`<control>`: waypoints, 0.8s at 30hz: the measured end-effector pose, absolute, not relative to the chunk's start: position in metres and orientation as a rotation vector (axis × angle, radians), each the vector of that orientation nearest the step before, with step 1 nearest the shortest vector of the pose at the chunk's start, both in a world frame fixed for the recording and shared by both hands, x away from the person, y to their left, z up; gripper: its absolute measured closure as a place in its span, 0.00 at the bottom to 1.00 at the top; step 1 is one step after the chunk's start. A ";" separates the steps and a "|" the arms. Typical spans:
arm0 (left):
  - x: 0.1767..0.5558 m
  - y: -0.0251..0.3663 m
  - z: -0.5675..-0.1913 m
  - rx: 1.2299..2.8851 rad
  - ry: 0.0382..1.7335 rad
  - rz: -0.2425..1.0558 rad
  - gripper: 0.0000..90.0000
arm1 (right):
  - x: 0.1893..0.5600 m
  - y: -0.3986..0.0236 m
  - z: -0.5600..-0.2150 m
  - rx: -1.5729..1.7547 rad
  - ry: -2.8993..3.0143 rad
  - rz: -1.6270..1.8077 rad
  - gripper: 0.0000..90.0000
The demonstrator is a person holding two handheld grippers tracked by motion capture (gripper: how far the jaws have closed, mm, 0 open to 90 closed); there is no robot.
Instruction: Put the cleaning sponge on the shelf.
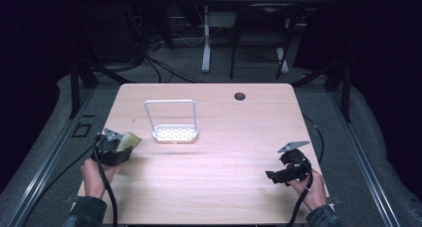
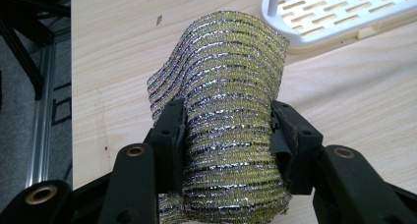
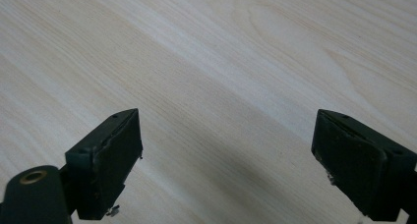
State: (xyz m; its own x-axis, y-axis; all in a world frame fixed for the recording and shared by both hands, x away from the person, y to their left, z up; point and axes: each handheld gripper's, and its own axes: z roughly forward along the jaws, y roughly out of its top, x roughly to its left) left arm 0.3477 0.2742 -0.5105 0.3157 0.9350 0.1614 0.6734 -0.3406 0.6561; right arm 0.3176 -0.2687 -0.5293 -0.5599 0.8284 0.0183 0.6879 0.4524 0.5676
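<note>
A yellow and silver striped scouring sponge (image 2: 226, 130) stands pinched between the jaws of my left gripper (image 2: 227, 121), bulging out above them. In the high view that sponge (image 1: 128, 139) pokes out of the left gripper (image 1: 119, 148) at the table's left side, just left of a white rack. My right gripper (image 3: 227, 160) is open, its jaws wide apart over bare wood with nothing between them. It sits near the table's front right (image 1: 276, 176), pointing left.
A white plastic rack (image 1: 175, 132) with a tall wire handle and slotted base (image 2: 339, 10) stands left of the table's middle. A dark round hole (image 1: 240, 96) lies near the far edge. Black cables trail off both grippers to the floor.
</note>
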 end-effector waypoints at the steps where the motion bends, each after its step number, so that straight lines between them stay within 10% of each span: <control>1: 0.348 0.273 -0.511 2.114 1.420 0.731 0.59 | 0.318 -0.269 -0.529 1.307 2.444 0.776 0.12; 24: 0.341 0.248 -0.506 2.118 1.355 0.712 0.59 | 0.316 -0.267 -0.529 1.304 2.443 0.780 0.12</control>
State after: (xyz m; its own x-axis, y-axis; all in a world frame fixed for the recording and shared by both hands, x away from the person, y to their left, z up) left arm 0.3413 0.2484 -0.5059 0.3605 0.9206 0.1501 0.6458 -0.3624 0.6720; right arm 0.3165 -0.2675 -0.5288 -0.5615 0.8273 0.0194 0.6856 0.4520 0.5707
